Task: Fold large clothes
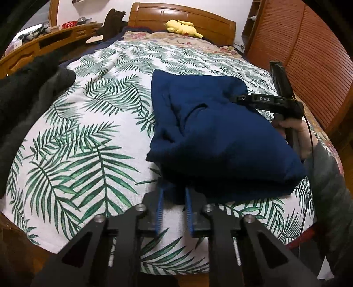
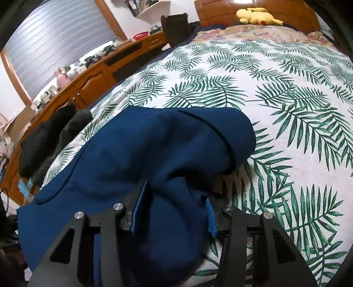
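A dark blue garment (image 1: 220,136) lies bunched on the palm-leaf bedsheet (image 1: 88,132), right of the middle. My left gripper (image 1: 174,192) is at its near edge, its blue pads drawn close together with a fold of the blue hem pinched between the tips. In the right wrist view the same garment (image 2: 154,143) fills the foreground. My right gripper (image 2: 174,198) is shut on a thick bunch of that cloth, which bulges between its pads. In the left wrist view a person's hand (image 1: 295,132) holds the right gripper's handle at the garment's far right side.
A black and grey garment (image 1: 26,99) (image 2: 50,141) lies heaped at the bed's left edge. A yellow plush toy (image 1: 183,27) (image 2: 258,15) rests by the wooden headboard. A wooden desk (image 2: 92,75) runs along the left and a slatted wardrobe (image 1: 308,55) stands on the right.
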Motion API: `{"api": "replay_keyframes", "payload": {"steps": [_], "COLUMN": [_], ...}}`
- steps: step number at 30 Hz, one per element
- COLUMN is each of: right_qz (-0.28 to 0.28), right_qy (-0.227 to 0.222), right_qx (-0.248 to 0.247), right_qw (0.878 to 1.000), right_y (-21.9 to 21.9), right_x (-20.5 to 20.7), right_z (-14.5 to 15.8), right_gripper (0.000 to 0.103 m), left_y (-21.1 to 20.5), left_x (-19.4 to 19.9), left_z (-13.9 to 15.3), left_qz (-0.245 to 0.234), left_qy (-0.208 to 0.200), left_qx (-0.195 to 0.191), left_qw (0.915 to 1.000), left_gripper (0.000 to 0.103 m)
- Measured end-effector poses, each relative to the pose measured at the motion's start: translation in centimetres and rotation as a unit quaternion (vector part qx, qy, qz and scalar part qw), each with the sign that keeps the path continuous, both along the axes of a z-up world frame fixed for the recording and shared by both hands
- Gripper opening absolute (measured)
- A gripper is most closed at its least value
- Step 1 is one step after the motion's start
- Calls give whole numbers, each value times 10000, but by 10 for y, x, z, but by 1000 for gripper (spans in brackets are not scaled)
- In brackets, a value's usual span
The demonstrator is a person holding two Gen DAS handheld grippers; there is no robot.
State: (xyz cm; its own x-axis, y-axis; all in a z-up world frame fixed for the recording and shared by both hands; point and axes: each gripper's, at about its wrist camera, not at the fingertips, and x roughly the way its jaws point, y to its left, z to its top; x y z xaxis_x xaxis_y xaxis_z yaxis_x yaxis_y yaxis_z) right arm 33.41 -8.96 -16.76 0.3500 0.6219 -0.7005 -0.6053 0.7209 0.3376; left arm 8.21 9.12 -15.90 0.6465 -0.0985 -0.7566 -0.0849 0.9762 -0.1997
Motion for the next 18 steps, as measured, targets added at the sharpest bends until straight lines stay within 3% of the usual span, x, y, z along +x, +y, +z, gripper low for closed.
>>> {"api": "replay_keyframes", "payload": {"steps": [2, 5, 10, 18], "right_qz": [-57, -146, -154, -49], "right_qy": [-71, -264, -669, -844], "right_qx": [96, 251, 423, 606], "right_qw": [9999, 9992, 9967, 9946], "right_y": [-4, -9, -9, -9], "right_x": [-1, -4, -16, -24], "right_z": [4, 13, 32, 50], "right_gripper": [27, 18, 16, 15], "left_y": [-2, -2, -3, -6], "left_x": [-1, -1, 0, 3], "left_z": [4, 12, 30, 43], "left_qz": [6, 13, -75, -130], "left_qy": [-82, -192, -418, -704], "left_qx": [51, 98, 330, 629], "left_qw": [10000, 9998, 9986, 9955], "left_gripper": [9, 8, 6, 6]}}
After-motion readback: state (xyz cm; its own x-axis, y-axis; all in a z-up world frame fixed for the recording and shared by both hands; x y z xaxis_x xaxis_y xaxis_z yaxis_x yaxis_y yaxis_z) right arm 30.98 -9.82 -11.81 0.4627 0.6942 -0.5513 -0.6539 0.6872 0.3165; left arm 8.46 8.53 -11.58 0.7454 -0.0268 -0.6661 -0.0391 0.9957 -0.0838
